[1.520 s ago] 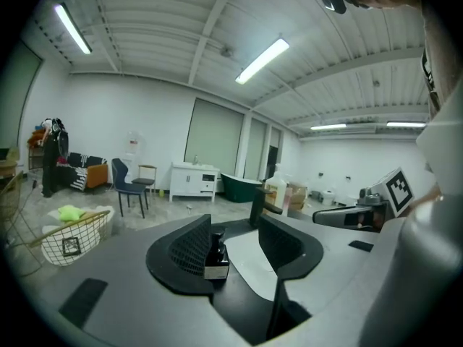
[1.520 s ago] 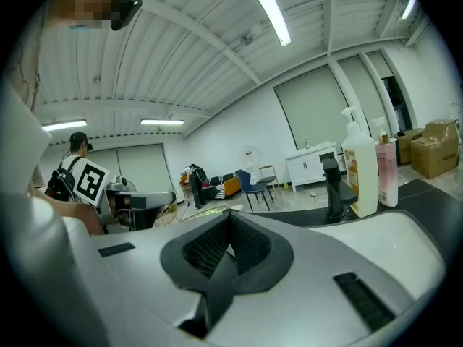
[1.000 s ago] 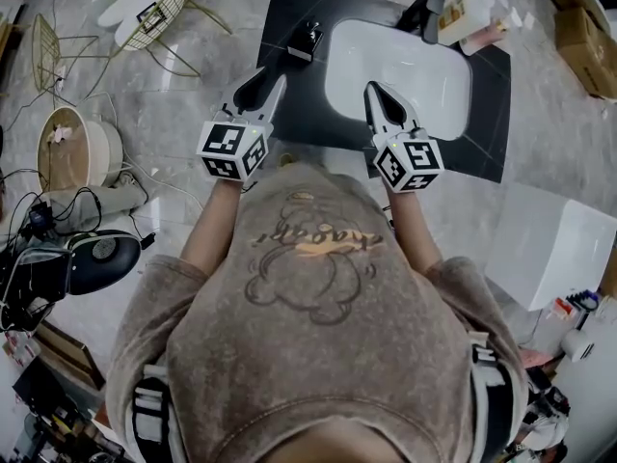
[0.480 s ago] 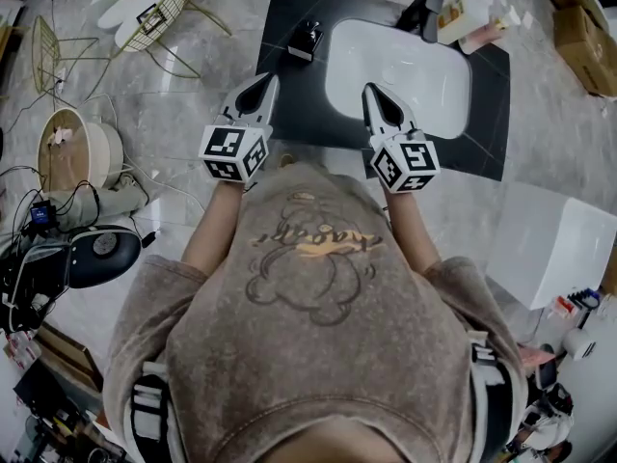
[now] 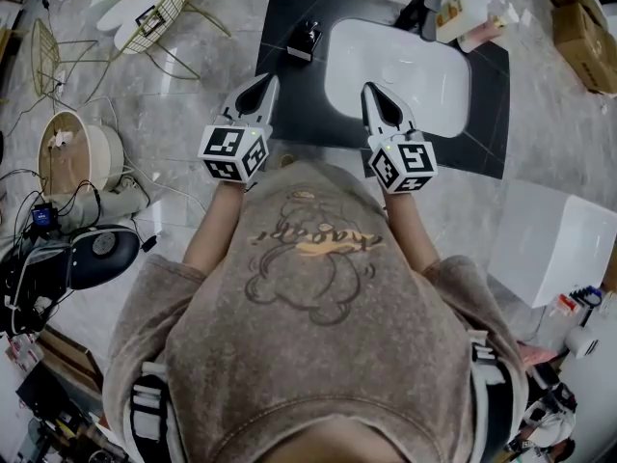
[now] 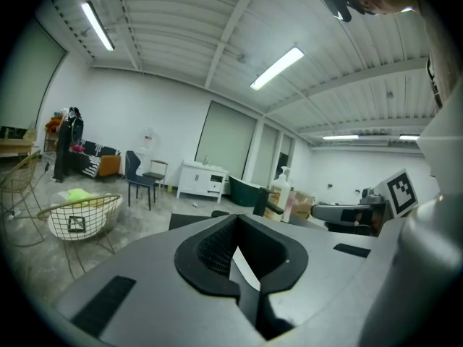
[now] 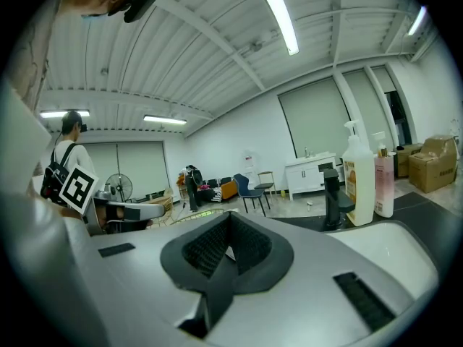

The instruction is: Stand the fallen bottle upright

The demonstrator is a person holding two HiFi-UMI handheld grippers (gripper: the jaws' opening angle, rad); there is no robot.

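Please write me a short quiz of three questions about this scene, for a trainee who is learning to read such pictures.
1. True or false: the jaws of the left gripper stand wide apart.
2. Where do the white pump bottle and the pink bottle stand?
A. beside the black faucet, at the far edge of the sink
B. inside the basin
C. on the floor
3. Fill in: the small dark bottle is on the black counter, to the ____ of the sink as the person sees it.

Key: 1 false; 2 A; 3 left.
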